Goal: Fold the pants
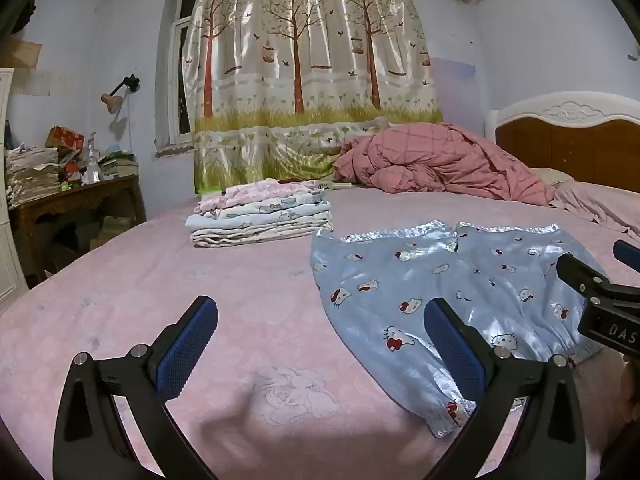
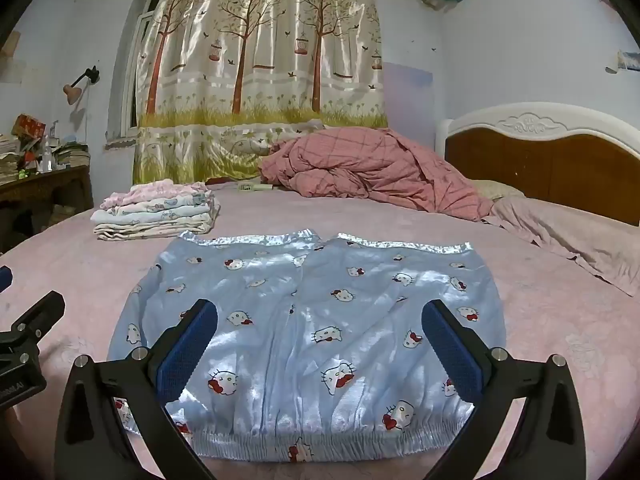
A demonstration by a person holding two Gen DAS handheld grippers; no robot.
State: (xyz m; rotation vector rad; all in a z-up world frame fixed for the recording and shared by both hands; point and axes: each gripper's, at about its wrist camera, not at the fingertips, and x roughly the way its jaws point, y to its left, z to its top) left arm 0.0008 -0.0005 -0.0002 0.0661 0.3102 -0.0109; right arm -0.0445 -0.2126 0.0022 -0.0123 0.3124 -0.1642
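Pants (image 2: 304,320) flat on bed (image 2: 560,340), folded stack (image 2: 156,216) behind, both grippers (image 1: 320,344) (image 2: 320,344) spread, empty.

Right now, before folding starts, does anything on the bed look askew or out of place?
Nothing odd with the blue pants: they lie spread flat, elastic waistband nearest the camera. The folded stack sits tidy beyond them. Only the pink quilt is crumpled near the headboard.
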